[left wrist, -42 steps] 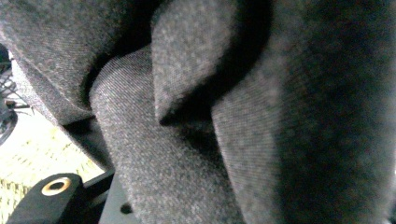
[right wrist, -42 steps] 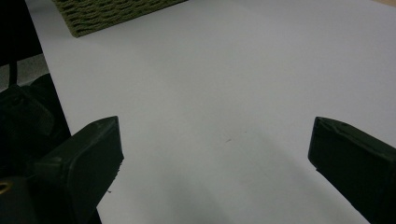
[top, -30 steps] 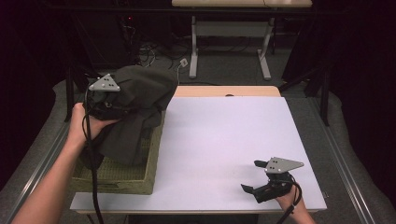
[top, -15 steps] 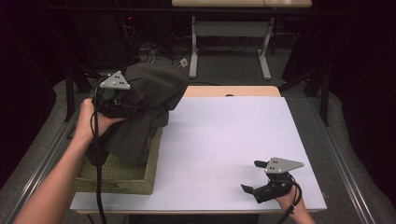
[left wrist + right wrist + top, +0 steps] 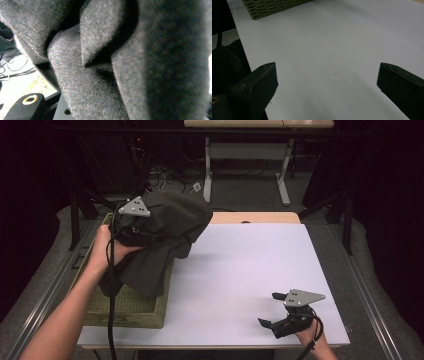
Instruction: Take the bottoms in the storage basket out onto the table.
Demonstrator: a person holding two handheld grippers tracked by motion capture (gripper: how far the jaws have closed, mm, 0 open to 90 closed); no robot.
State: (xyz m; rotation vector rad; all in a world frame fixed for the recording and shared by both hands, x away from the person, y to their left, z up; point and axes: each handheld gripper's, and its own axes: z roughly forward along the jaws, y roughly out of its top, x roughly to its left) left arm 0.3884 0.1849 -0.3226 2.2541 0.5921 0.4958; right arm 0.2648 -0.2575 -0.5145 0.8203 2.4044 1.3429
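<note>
**The big cloth could slip or catch on the basket**

The left gripper (image 5: 131, 222) is clamping a bunch of the dark grey cloth (image 5: 165, 237) and holding it up over the green woven basket (image 5: 127, 312). The top of the cloth is hanging in the air above the back of the basket, and its lower end is drooping down into the basket. In the left gripper view, thick folds of the cloth (image 5: 130, 65) are sitting right against the camera.

The cloth looks heavy and floppy. The jaws are pinching just one bunch of it, so the rest could be pulling down and sliding free. The low end could also be catching on the basket's rim and tugging the basket along the white table (image 5: 250, 265).

The left forearm is reaching up from the bottom edge, and the hand is wrapping around the gripper with the grey plate facing up.

The right gripper (image 5: 275, 312) is resting near the front right corner of the table. Its jaws are standing wide apart with nothing between them.
</note>
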